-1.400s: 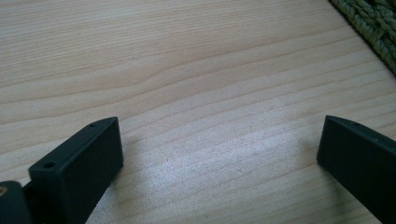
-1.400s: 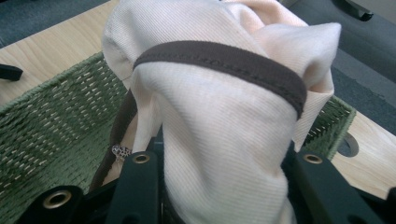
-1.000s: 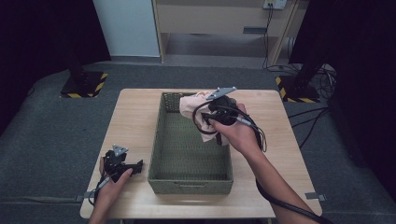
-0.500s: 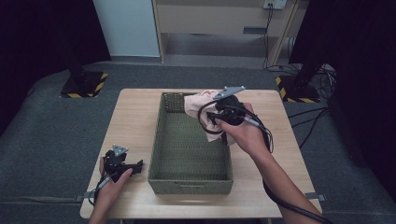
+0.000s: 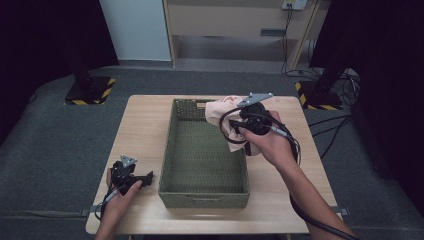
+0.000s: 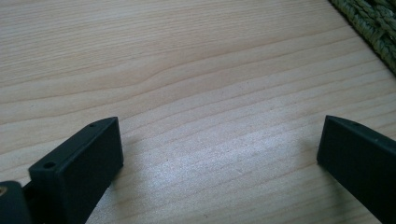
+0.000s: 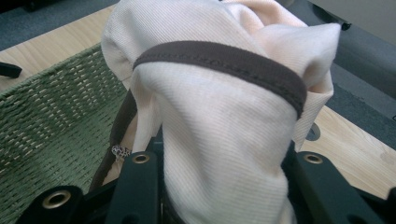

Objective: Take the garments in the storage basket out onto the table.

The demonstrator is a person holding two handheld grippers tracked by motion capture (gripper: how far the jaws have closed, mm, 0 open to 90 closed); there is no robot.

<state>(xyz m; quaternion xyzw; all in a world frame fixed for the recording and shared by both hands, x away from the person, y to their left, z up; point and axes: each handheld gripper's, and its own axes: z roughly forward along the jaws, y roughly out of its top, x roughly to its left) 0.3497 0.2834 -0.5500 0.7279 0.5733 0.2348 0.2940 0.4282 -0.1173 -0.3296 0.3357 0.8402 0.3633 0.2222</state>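
A light wooden rectangular table (image 5: 145, 125) carries everything, its bare grain spread under and ahead of the left claw (image 6: 219, 144), whose two black jaws stand wide apart over the wood with nothing between them. In the high view that left claw (image 5: 131, 176) sits low at the table's near left corner, held by the person's left hand (image 5: 120, 192), just beside the near left wall of a green woven rectangular basket (image 5: 205, 192); a corner of the same basket (image 6: 373, 23) shows up and to the right of its jaws. The basket is deep and lies lengthwise in the middle of the table, and its near part is well apart from the right claw (image 5: 239, 129), which hangs above its far right rim (image 7: 42, 112). The right claw (image 7: 224, 186) is clamped on a pale peach soft cloth garment with dark brown trim (image 7: 219, 116), which bulges up between and beyond the jaws and blocks most of what lies ahead of them. From above, the garment (image 5: 220, 111) drapes over the basket's far right corner, partly inside and partly on the rim, directly under and ahead of the right claw. The right hand (image 5: 267, 142) covers the claw's body, and a black cable (image 5: 300, 210) trails back along the forearm.
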